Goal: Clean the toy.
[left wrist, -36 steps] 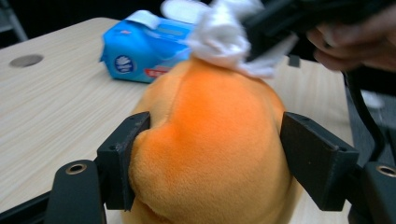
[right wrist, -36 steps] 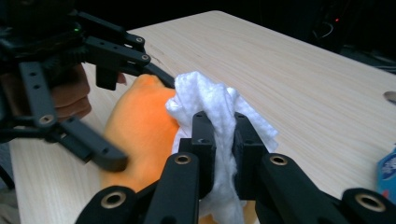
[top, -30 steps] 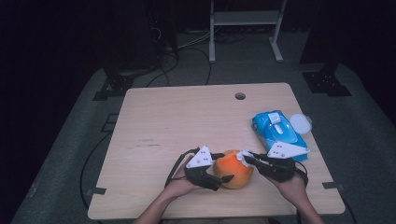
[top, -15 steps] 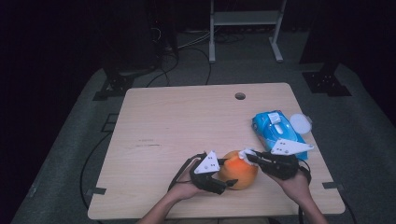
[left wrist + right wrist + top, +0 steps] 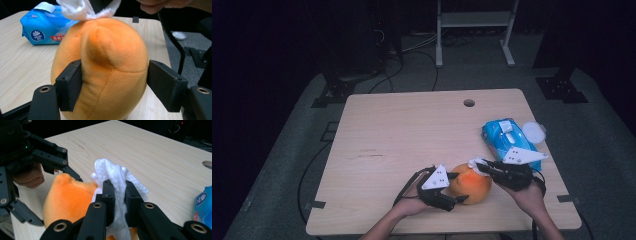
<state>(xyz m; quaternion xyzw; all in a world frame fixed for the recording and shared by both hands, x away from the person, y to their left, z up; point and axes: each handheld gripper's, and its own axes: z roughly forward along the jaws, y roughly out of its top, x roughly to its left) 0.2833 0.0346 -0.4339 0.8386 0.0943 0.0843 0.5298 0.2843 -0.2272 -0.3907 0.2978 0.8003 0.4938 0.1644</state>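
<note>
An orange plush toy (image 5: 471, 184) sits near the table's front edge. My left gripper (image 5: 460, 188) reaches it from the left. Its jaws have just been closing, and its pads (image 5: 70, 85) now press on both sides of the plush toy (image 5: 105, 62). My right gripper (image 5: 119, 187) is shut on a crumpled white wipe (image 5: 115, 173). It comes in from the right and holds the wipe (image 5: 82, 10) against the top of the plush toy (image 5: 67, 197).
A blue pack of wipes (image 5: 507, 137) lies at the right of the wooden table (image 5: 412, 130), just behind my right gripper (image 5: 479, 166). A small white round lid (image 5: 533, 131) rests beside the pack. A cable hole (image 5: 469, 103) is near the far edge.
My left gripper has edged right onto the plush toy and its jaws have narrowed around it. The right gripper with the wipe has stayed almost still.
</note>
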